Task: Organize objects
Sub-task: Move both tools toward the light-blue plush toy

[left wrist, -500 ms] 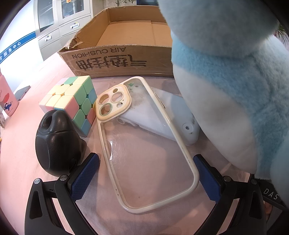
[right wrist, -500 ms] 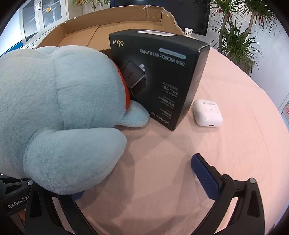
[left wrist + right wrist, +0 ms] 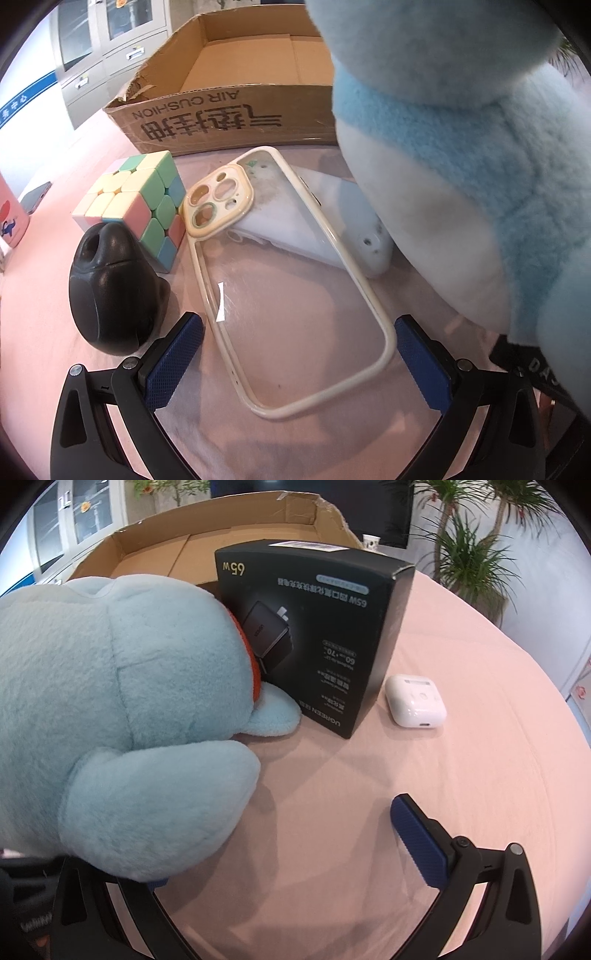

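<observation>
The phone case (image 3: 295, 295) lies flat on the pink tabletop (image 3: 44, 295), its near end straight ahead of the left gripper (image 3: 295, 365) and already between the two spread blue pads. Its long axis runs from that near end away and a little left, so the camera cutout sits at the far end, propped on a white gadget (image 3: 343, 225) that lies under the case. A move to close would pinch the case across its short width. Just left of the case sit a black mouse (image 3: 110, 284) and, farther off, a pastel cube (image 3: 136, 199); beyond them stands the open carton (image 3: 221, 114), the likely place for the things. A blue plush (image 3: 461, 166) crowds the right side. The right gripper (image 3: 295, 853) is also wide open and holds nothing; the plush covers its left pad, and a black box (image 3: 314, 635) and white earbud case (image 3: 415, 701) lie ahead of it, so the left hand is the nearer to the phone case. Against the frame half a second earlier, both views look alike: nothing has shifted and both grippers stay released.
</observation>
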`<state>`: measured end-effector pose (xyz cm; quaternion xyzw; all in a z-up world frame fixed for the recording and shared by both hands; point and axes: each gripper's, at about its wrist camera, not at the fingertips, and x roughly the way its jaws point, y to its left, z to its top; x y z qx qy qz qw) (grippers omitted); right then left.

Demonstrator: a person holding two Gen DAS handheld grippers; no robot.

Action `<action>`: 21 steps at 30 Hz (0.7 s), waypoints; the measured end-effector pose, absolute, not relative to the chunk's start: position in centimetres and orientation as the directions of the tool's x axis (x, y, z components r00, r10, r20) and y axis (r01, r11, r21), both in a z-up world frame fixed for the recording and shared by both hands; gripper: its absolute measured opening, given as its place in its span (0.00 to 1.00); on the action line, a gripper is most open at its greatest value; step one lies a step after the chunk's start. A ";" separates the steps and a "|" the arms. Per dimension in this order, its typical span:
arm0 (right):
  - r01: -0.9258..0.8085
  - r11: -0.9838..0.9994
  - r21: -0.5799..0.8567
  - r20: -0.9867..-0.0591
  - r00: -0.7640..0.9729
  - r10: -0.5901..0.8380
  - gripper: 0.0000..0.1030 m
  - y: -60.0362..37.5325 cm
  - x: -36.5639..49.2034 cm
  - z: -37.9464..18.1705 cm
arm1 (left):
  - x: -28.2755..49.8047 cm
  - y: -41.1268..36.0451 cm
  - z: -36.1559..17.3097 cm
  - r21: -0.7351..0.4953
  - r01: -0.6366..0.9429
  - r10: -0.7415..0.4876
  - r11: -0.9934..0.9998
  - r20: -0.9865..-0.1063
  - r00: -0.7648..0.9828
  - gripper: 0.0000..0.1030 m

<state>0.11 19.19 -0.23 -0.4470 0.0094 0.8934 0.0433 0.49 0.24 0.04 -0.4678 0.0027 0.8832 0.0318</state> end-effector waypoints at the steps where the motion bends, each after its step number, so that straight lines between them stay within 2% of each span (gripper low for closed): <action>1: -0.087 -0.996 -0.023 -0.800 -0.596 0.070 0.99 19.1 0.1 -0.2 | 0.6 0.3 0.0 -0.023 -0.057 0.051 -0.998 -0.827 -0.560 1.00; 14: -0.049 -0.999 -0.020 -0.814 -0.579 0.045 0.99 19.4 1.1 -0.1 | 1.9 -0.3 0.1 -0.020 -0.022 0.028 -1.000 -0.862 -0.505 1.00; 17: 0.012 -1.000 -0.015 -0.824 -0.567 0.005 0.99 20.1 3.1 -0.2 | 4.8 -0.4 0.5 0.035 -0.003 -0.029 -0.999 -0.868 -0.495 0.99; 21: 0.078 -0.997 0.023 -0.825 -0.561 -0.063 0.99 21.2 6.4 0.0 | 10.5 -0.6 3.2 0.116 -0.027 -0.082 -0.993 -0.828 -0.555 0.98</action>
